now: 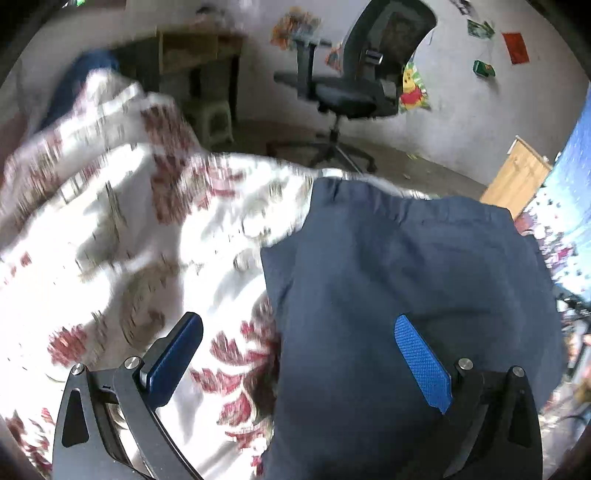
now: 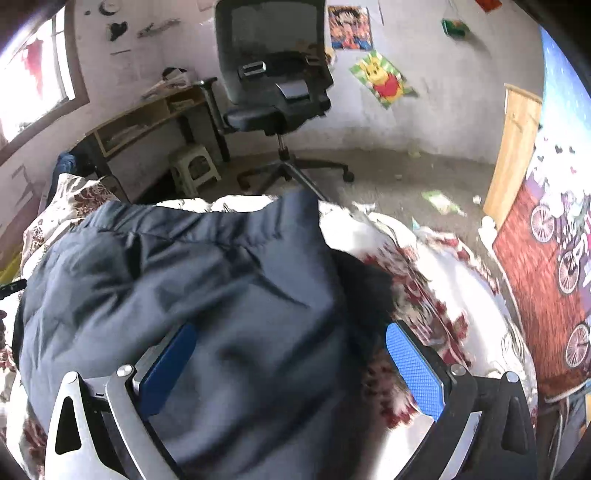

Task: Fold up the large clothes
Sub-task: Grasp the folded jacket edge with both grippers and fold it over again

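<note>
Room's pretty lived-in: rough whitish walls with a cartoon bear poster, another cartoon poster above it and a red paper square. A black mesh office chair sits on a gritty grey floor with paper scraps lying around. Wooden desk along the wall, a small pale plastic stool tucked beside it. Bright daylight comes through a window at the left. Light wood door on the right, next to a colourful bicycle-print hanging.
</note>
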The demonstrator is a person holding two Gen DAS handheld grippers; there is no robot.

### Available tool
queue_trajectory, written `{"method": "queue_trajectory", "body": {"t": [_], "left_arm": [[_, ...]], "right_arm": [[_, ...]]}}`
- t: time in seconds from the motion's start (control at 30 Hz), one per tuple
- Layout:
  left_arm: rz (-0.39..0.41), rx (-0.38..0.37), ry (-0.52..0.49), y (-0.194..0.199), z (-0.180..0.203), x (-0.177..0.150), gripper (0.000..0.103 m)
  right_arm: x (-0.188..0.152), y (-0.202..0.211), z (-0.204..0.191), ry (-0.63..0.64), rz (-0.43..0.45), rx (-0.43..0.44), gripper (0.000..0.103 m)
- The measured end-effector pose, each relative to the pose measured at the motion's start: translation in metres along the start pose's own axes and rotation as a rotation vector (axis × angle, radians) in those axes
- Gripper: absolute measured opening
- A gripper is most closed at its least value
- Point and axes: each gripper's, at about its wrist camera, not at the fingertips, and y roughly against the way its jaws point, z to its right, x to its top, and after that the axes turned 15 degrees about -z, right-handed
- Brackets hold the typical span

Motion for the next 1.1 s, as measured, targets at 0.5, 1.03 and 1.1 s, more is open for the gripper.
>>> {"method": "queue_trajectory", "body": {"t": [0.5, 1.03, 1.1], "left_arm": [[-0.281, -0.431, 0.087, -0.064, -0.04, 0.024, 0.102], [-0.317, -0.443, 0.099, -0.065, -0.019, 0.027, 0.066], [-0.295, -0.401, 0.095, -0.056, -0.012, 0.025, 0.054]], "right_arm": [[0.0, -0.032, 0.038, 0.025, -0.15, 0.198, 0.103], [0.007, -0.04, 0.03, -0.057, -0.211, 0.346, 0.066], [0.005, -0.037, 0.026, -0.068, -0.205, 0.339, 0.055]]}}
